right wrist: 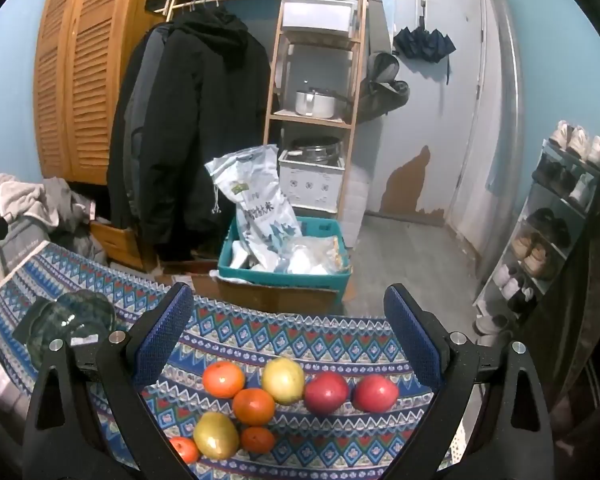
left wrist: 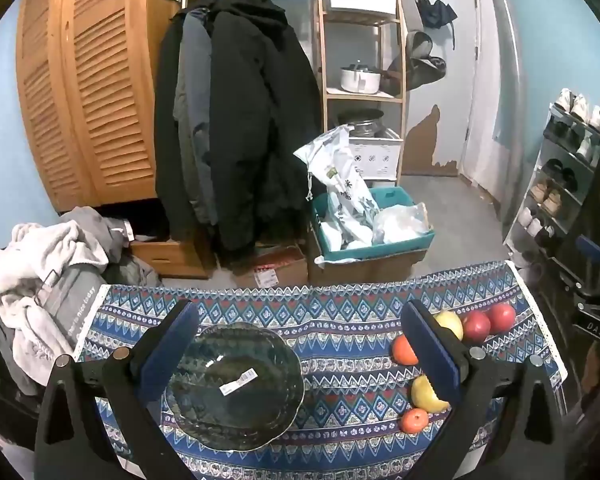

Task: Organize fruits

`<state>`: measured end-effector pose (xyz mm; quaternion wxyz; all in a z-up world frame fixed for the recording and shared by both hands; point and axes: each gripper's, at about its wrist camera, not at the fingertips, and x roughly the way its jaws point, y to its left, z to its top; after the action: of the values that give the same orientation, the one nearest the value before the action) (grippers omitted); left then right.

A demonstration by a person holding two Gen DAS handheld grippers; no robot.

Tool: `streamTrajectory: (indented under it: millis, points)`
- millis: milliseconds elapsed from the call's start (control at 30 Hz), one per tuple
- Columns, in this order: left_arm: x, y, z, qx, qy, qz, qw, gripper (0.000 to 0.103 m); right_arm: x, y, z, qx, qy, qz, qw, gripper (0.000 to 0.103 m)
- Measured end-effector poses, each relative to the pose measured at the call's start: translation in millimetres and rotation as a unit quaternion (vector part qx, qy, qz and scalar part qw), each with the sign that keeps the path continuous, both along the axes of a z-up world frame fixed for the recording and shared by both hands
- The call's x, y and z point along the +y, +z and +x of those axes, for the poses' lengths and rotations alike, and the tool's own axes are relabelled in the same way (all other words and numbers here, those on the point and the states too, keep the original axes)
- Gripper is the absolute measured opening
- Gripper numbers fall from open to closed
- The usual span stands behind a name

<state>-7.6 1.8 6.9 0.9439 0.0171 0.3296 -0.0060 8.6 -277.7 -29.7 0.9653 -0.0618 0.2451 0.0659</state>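
A dark green glass bowl (left wrist: 236,388) with a white sticker sits empty on the patterned tablecloth (left wrist: 340,312); it also shows at the left in the right wrist view (right wrist: 76,316). My left gripper (left wrist: 300,356) is open above the bowl. Fruits lie loose on the cloth to the right: two red apples (left wrist: 488,322), yellow apples (left wrist: 426,396) and oranges (left wrist: 414,420). In the right wrist view my right gripper (right wrist: 294,344) is open and empty just above the fruit cluster: oranges (right wrist: 254,406), yellow apples (right wrist: 283,380), red apples (right wrist: 326,392).
Beyond the table's far edge stand a teal crate (left wrist: 372,224) with bags on a cardboard box, hanging coats (left wrist: 236,128), a wooden shelf (left wrist: 360,60) and a shoe rack (right wrist: 556,216). A pile of clothes (left wrist: 40,280) lies left of the table.
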Motion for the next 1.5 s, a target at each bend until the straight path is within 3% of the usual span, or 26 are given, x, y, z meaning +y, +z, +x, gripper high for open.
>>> streamTrajectory:
  millis: [1500]
  points:
    - [1.2,-0.9,-0.6,0.005,0.004,-0.001,1.0,0.102,-3.5,4.1,-1.4,-0.002,-0.001,-0.003,1.0,0.094]
